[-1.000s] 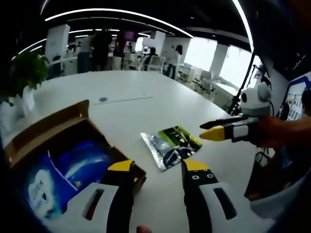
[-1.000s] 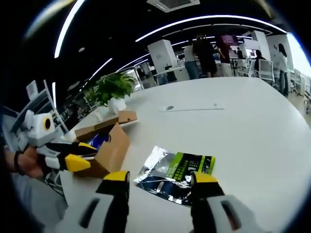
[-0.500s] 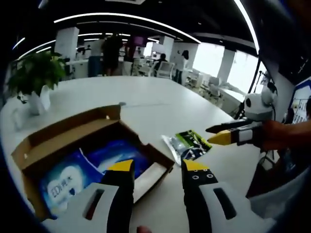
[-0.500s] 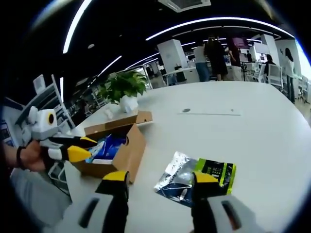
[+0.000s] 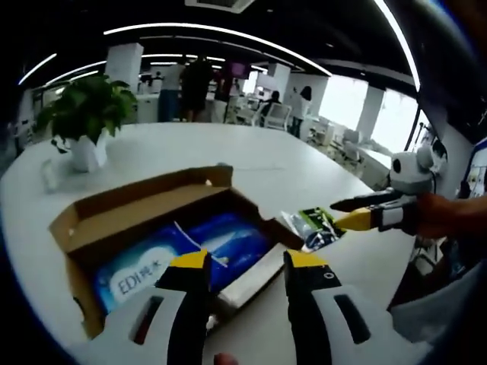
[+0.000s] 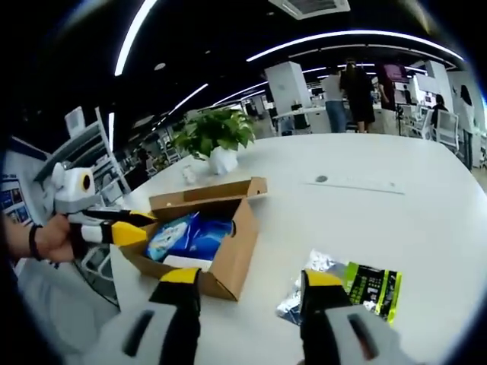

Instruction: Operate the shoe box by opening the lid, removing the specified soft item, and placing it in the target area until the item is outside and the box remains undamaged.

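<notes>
In the left gripper view, the left gripper [image 5: 247, 262] is closest, with its two yellow-tipped jaws spread apart and nothing between them. Just past the jaws sits the shoe box [image 5: 137, 217] on the white table [image 5: 190, 152], its lid folded back so the inside shows. A soft blue pack [image 5: 190, 255] with white letters lies inside the box, flat on the bottom. To the right of the box, a green and silver pouch [image 5: 312, 224] lies flat on the table, just beside the box corner. The right gripper [image 5: 354, 220] comes in from the right, held by a hand [image 5: 441, 217], with its yellow tip over the pouch; I cannot tell from here how wide it is. In the right gripper view, the right gripper [image 6: 251, 277] has its jaws spread apart and holds nothing. The brown box [image 6: 221, 243] is near its left jaw, and the pouch [image 6: 358, 289] is near its right jaw. The left gripper [image 6: 125, 228] reaches toward the box from the left. Farther back, a potted plant [image 6: 213, 137] stands on the table. Far behind, people [image 6: 354, 87] stand among desks.
</notes>
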